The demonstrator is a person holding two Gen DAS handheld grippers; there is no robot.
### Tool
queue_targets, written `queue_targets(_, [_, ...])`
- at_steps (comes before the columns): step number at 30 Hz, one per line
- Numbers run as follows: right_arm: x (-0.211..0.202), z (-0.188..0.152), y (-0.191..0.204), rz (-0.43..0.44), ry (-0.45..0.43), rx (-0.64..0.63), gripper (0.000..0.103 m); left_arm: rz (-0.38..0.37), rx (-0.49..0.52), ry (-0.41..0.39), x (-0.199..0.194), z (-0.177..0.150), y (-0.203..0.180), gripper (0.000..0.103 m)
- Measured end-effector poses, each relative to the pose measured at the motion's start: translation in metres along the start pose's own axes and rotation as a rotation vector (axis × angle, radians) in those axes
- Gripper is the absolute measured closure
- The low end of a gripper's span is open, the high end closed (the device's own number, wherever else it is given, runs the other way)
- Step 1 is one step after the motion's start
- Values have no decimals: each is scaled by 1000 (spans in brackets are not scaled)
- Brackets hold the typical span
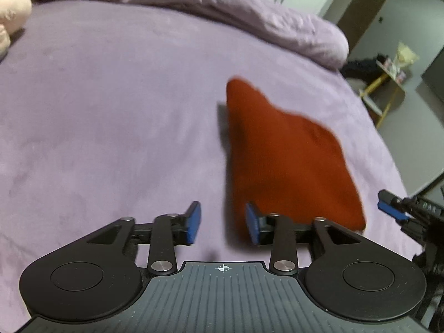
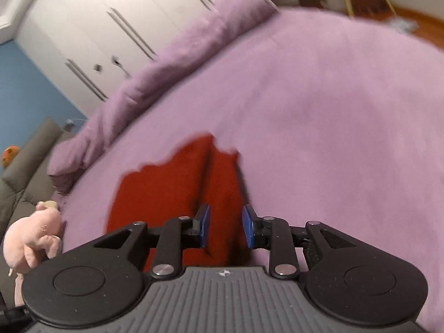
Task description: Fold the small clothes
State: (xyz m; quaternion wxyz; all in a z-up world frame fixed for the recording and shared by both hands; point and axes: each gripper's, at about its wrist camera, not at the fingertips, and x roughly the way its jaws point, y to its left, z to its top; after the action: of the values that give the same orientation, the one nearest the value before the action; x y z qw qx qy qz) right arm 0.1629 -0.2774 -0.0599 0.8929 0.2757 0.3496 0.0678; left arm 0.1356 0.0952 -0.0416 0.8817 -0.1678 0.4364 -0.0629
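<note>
Everywhere lilac bed (image 1: pixel 111 111), red garment (image 1: pixel 283 152) lying folded; rumpled duvet (image 1: pixel 249 19) far, white wardrobe (image 2: pixel 111 22) beyond; both tongs (image 1: pixel 222 223) (image 2: pixel 225 226) released, empty.

Two matching black hand-held grippers with blue pads, seen from my wrist feeds.

My left black two-finger gripper (image 1: pixel 222 223) has a grey ribbed plate at its base marked with a small white crosshair, two round black discs at either side, flat black link arms pinned with silver screws, and blue rubber-faced fingertips (image 1: pixel 193 223). My right black two-finger gripper (image 2: pixel 225 227) is built the same: ribbed grey plate, white crosshair, black discs, silver pivots, blue fingertips (image 2: pixel 247 226). In the left feed its edge shows faint white lettering I cannot read.
</note>
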Motion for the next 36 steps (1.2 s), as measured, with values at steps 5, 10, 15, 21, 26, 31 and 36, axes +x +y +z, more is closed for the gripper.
queue_targets(5, [50,0,62,29,82,-225,77,77,2,-56,29,32,-35,47])
queue_targets(10, [111,11,87,9,98,-290,77,152,-8,-45,82,54,-60,45])
queue_targets(15, [120,3,45,-58,3,-292,98,145,1,-34,119,45,-59,22])
queue_targets(21, [125,-2,25,-49,-64,-239,103,154,20,-81,134,30,-58,12])
queue_targets(26, [122,-9,54,-134,-62,-391,103,178,51,-69,121,29,-60,12])
queue_targets(31, [105,6,71,-143,28,-425,98,187,30,-36,114,38,-62,16])
queue_targets(36, [114,19,88,-137,45,-448,90,200,19,-31,115,57,-66,20])
